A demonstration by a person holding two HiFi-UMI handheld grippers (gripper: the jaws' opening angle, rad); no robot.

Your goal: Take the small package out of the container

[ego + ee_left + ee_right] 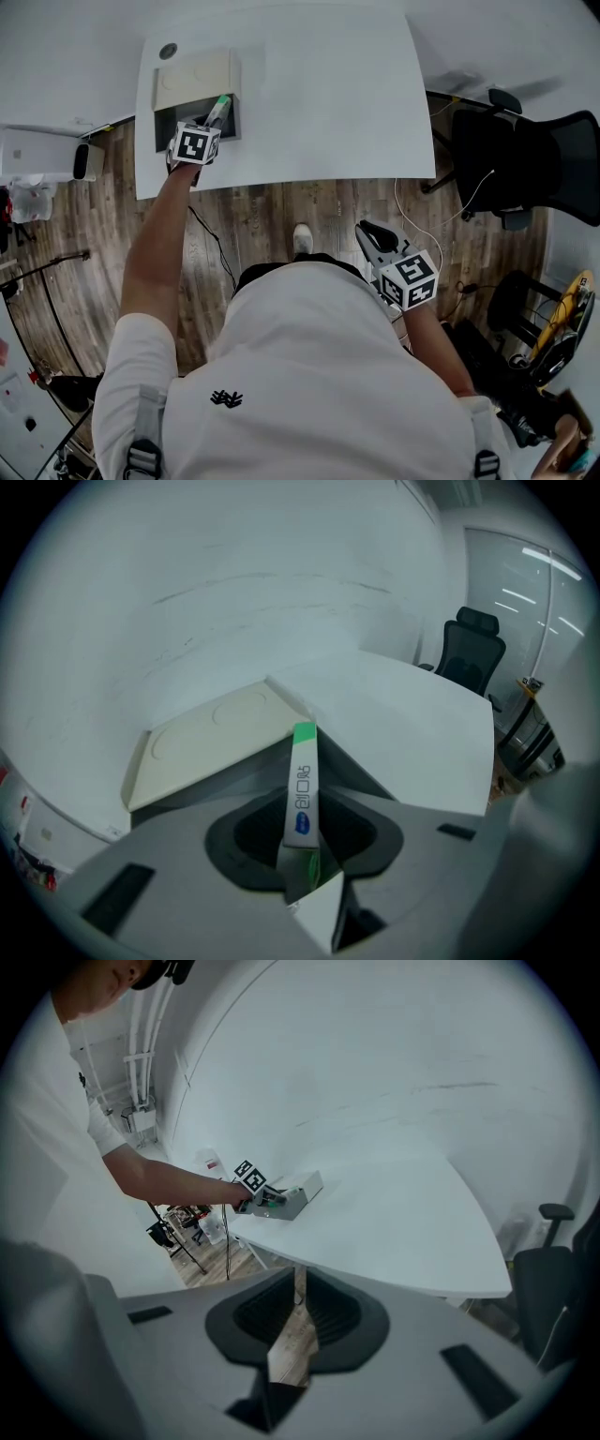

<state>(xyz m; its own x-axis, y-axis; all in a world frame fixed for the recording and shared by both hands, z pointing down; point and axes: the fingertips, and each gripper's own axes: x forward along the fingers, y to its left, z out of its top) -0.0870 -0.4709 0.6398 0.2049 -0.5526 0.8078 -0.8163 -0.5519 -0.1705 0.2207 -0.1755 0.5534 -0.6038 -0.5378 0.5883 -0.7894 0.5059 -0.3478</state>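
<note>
A grey open container (234, 119) with a beige lid (192, 80) sits near the left front corner of the white table (319, 103). My left gripper (210, 123) reaches into its opening and is shut on the small package (219, 107), a narrow white strip with a green end. In the left gripper view the small package (302, 789) stands upright between the jaws of the left gripper (306, 860), in front of the lid (206, 738). My right gripper (367, 232) hangs beside the person's hip, away from the table, shut and empty; the right gripper (289, 1335) faces the container (298, 1192) from afar.
A black office chair (525, 173) stands right of the table. A white appliance (42, 155) sits on the floor at the left. Cables (417, 220) trail over the wooden floor (272, 216) in front of the table. More gear (553, 323) is piled at the right.
</note>
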